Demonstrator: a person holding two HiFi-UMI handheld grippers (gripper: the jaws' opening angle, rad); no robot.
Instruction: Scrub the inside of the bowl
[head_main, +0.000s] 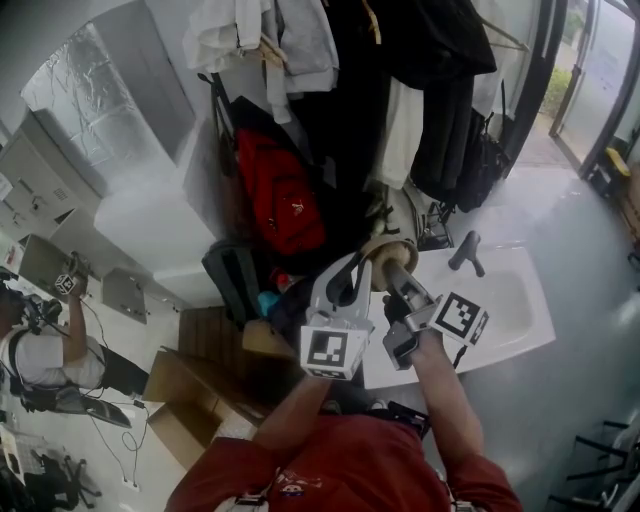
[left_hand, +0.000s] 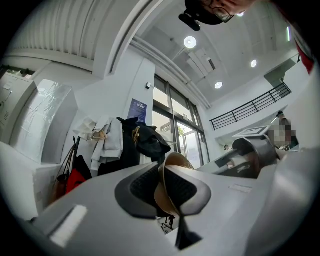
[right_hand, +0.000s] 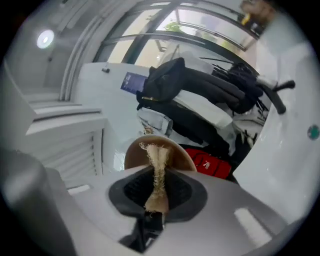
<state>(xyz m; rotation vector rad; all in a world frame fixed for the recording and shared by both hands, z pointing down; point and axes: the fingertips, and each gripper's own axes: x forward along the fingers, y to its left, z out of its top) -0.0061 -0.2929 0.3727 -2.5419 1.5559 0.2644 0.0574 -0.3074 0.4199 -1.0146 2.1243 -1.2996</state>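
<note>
A tan bowl (head_main: 385, 252) is held up on its side in front of the hanging clothes, above the left end of the white sink (head_main: 515, 315). My left gripper (head_main: 362, 268) is shut on the bowl's rim. In the left gripper view the rim (left_hand: 176, 161) runs between the two dark pads, at my left gripper (left_hand: 162, 189). My right gripper (head_main: 393, 278) is right beside the bowl. In the right gripper view it (right_hand: 157, 184) is shut on a frayed beige scrub cloth (right_hand: 159, 167), whose tip reaches the bowl (right_hand: 134, 154) just beyond.
A black tap (head_main: 467, 252) stands at the back of the sink. Behind are dark coats (head_main: 420, 60) and a red backpack (head_main: 280, 195). Cardboard boxes (head_main: 190, 385) lie on the floor at the left, where another person (head_main: 40, 350) sits.
</note>
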